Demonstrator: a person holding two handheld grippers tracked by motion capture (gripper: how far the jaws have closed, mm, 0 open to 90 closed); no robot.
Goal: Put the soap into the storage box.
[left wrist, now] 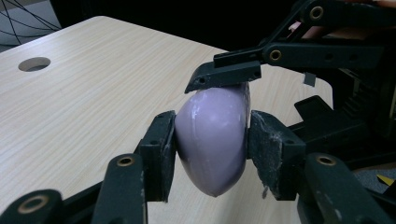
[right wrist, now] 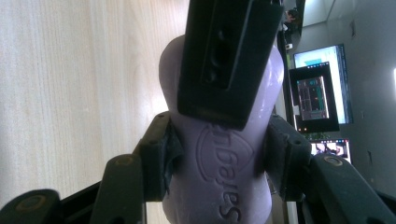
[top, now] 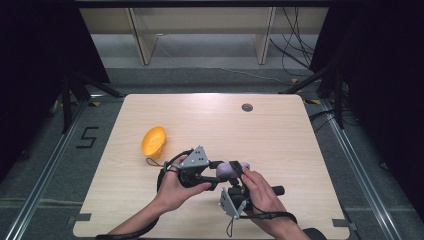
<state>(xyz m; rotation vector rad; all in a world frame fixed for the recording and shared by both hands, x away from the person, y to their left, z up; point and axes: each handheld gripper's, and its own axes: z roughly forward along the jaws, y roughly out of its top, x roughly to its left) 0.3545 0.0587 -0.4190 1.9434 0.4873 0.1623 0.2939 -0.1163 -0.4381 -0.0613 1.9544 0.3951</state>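
Both grippers clamp the same purple case above the wooden table, the left gripper squeezing its sides and the right gripper gripping its embossed end, while a yellow half-shell lies well apart

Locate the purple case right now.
The purple case is off the table, near-centre in the high view, clamped between the left gripper and the right gripper, right of the orange shell.

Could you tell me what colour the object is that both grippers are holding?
The object is pale purple, a lilac shade; it shows best in the left gripper view.
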